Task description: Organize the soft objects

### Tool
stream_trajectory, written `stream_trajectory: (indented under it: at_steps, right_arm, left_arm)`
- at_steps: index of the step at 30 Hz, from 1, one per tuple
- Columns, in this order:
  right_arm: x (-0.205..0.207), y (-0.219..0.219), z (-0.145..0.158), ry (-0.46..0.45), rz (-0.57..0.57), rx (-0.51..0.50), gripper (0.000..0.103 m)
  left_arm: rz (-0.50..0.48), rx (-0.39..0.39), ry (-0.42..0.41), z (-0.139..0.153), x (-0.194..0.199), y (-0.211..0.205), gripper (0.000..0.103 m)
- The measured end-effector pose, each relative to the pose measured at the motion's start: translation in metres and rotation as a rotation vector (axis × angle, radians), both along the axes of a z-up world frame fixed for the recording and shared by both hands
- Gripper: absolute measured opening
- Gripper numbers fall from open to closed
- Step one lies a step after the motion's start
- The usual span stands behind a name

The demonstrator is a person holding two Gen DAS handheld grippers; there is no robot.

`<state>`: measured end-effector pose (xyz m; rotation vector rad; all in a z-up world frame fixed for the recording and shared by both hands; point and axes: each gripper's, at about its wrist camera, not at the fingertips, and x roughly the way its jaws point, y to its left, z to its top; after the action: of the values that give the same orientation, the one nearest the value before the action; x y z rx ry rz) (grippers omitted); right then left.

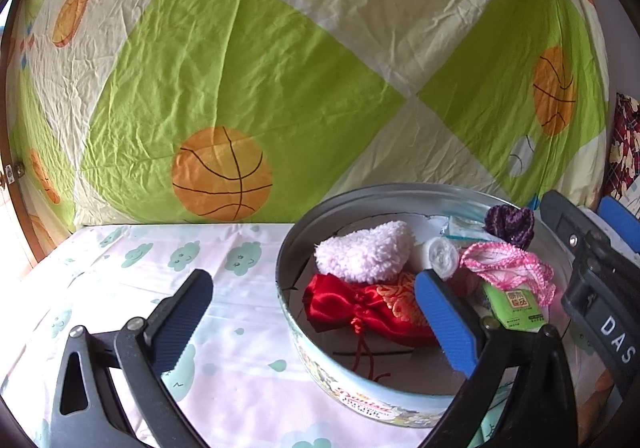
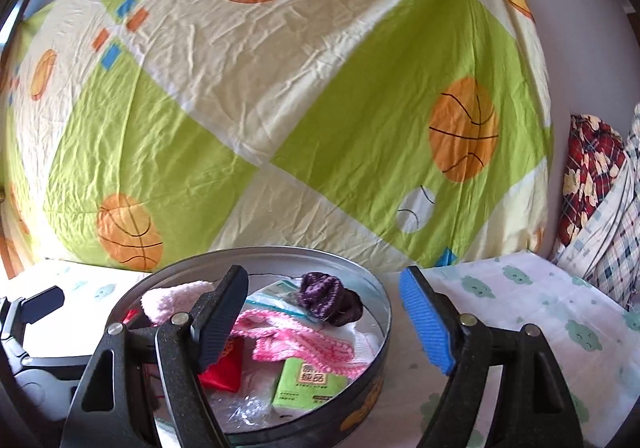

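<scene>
Both the left tongs (image 1: 316,312) and right tongs (image 2: 324,322) gaped wide and empty over the round tin (image 1: 288,312) of soft things on the bench (image 1: 240,388).

A round metal tin (image 1: 340,380) stands on the cloud-printed tablecloth (image 1: 120,288), before a hanging basketball-print sheet (image 1: 240,68). In the tin, a fluffy pink sock (image 1: 366,252) lies on a red satin drawstring pouch (image 1: 360,306). Right of the sock sits a white plastic roll (image 1: 440,254), then a pink crocheted piece (image 1: 508,268) over a green tissue packet (image 1: 516,306). A purple knitted scrunchie (image 1: 510,224) lies behind them.
</scene>
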<state>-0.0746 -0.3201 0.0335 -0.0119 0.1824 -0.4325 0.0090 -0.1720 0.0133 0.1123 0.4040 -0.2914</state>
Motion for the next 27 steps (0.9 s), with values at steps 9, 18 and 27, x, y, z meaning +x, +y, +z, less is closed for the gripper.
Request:
stream_trajectory:
  at_steps: [9,18,27]
  right_arm:
    - [-0.018,0.018,0.003,-0.056,0.001,-0.066,0.085]
    - [-0.037,0.016,0.007,-0.12,-0.018,-0.05,0.09]
    - [-0.053,0.024,0.008,-0.147,-0.025,-0.076,0.09]
  left_arm:
    - [-0.008,0.002,-0.049,0.003,-0.011,-0.001,0.103]
    - [-0.023,-0.026,-0.041,0.002,-0.017,0.005,0.103]
    - [-0.037,-0.031,-0.068,0.003,-0.03,0.009,0.103]
